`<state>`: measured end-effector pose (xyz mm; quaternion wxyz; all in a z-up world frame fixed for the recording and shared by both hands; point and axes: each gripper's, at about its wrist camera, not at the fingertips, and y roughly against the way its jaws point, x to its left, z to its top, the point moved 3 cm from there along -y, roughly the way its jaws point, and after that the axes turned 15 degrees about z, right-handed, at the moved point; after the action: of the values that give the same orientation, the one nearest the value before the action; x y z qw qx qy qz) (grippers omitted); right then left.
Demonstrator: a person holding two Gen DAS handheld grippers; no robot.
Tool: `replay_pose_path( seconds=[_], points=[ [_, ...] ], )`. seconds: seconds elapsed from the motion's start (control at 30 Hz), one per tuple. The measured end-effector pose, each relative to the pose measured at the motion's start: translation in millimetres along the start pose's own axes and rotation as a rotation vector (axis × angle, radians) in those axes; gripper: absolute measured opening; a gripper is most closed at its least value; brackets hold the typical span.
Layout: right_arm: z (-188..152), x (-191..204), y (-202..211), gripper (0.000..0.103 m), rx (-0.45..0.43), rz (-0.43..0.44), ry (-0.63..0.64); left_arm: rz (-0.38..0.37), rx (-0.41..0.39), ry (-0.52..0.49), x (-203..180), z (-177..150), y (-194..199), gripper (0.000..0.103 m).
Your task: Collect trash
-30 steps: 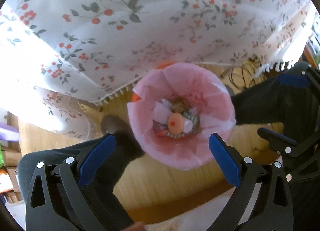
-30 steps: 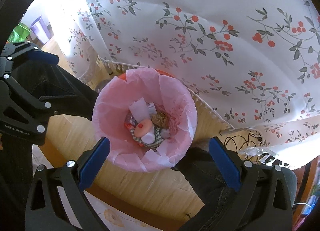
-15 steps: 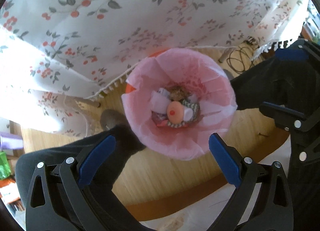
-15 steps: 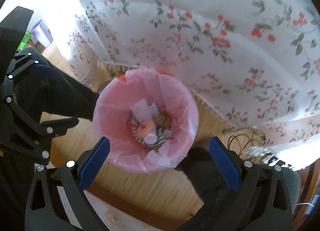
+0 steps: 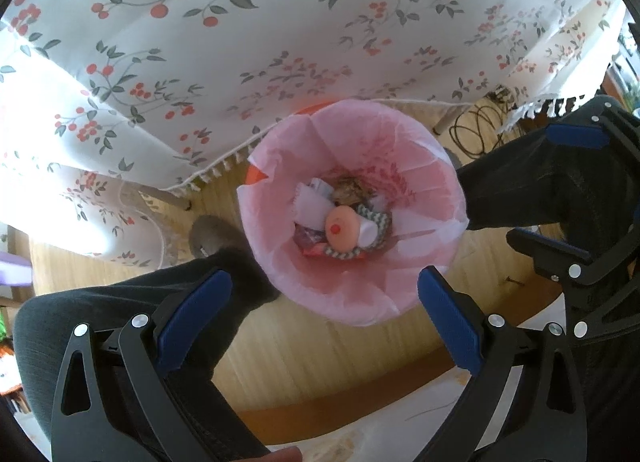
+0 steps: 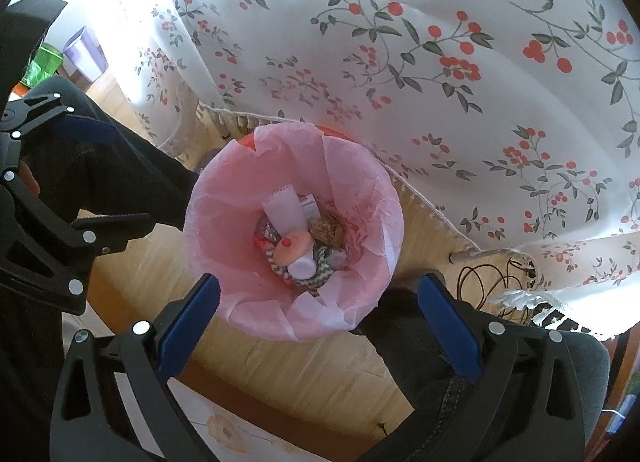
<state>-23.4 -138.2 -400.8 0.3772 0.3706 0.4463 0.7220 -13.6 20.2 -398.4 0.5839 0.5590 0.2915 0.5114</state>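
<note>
Currently holding both grippers above the pink-lined bin (image 5: 352,214), left gripper (image 5: 325,294) gaping wide and empty, right gripper (image 6: 319,298) likewise, trash (image 6: 298,248) sitting at its bottom, floral tablecloth (image 6: 400,62) hanging beside.

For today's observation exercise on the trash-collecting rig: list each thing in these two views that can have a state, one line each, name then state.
left gripper: jaws open, empty, above the bin.
right gripper: jaws open, empty, above the bin.
bin: upright on the floor, lined, no lid.
pink liner: folded over the rim, open.
trash: lying at the bottom, bin partly filled.
tablecloth: draped, its edge hanging beside the bin.
</note>
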Motion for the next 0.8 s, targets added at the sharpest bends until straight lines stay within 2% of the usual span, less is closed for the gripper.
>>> replay_pose_path(
  seconds=[0.8],
  points=[
    [-0.6,-3.0,-2.2,0.098,0.01,0.008,-0.01,0.009,0.011,-0.017,-2.1,-1.3,-3.4,0.097]
  ],
)
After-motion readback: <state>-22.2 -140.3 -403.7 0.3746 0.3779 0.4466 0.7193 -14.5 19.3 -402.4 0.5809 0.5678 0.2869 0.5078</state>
